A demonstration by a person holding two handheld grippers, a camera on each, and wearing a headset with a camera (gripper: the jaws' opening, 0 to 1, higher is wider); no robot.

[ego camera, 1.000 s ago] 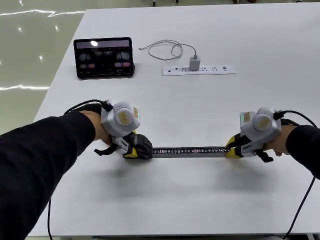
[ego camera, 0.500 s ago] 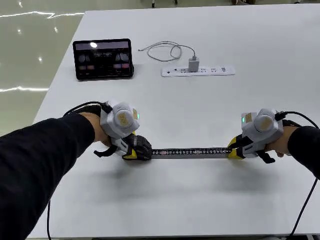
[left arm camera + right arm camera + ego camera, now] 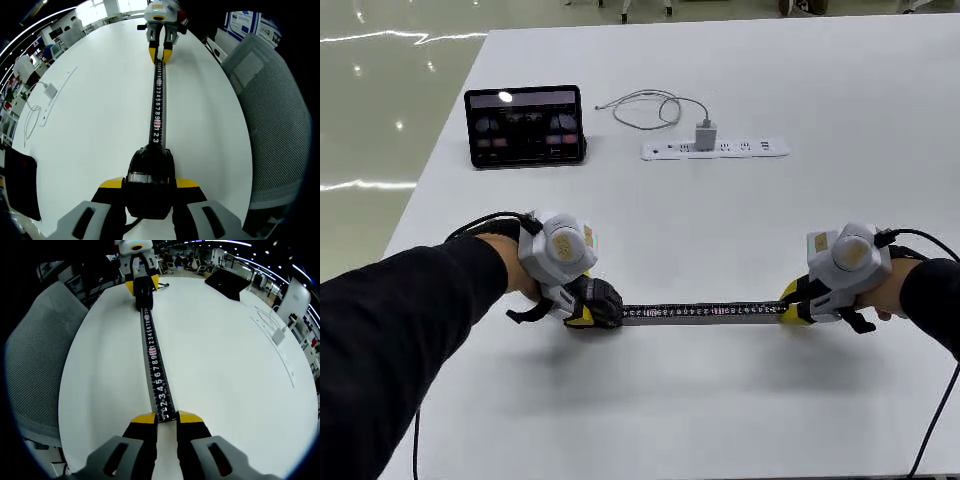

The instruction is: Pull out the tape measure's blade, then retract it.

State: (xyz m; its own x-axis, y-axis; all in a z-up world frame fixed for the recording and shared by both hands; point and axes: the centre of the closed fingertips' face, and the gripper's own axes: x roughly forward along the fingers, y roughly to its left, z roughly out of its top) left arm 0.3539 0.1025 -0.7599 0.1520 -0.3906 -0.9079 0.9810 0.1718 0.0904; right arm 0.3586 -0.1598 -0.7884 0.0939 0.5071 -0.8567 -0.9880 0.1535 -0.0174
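Note:
The tape measure's black and yellow case (image 3: 601, 302) rests on the white table (image 3: 720, 400), with my left gripper (image 3: 582, 308) shut around it. In the left gripper view the case (image 3: 150, 175) sits between the yellow-tipped fingers (image 3: 112, 183). The numbered blade (image 3: 700, 312) lies pulled out flat along the table to the right. My right gripper (image 3: 791, 312) is shut on the blade's tip. In the right gripper view the blade (image 3: 152, 355) runs from the right gripper (image 3: 167, 417) to the case (image 3: 143, 290).
A dark tablet (image 3: 525, 125) stands at the back left. A white power strip (image 3: 715, 149) with a charger and looped cable (image 3: 645, 105) lies behind the blade. A grey mesh chair (image 3: 270, 100) stands off the table's near edge.
My right gripper has drawn a little further right, and the pulled-out blade is slightly longer. The left gripper and case have stayed put. The head view has tilted.

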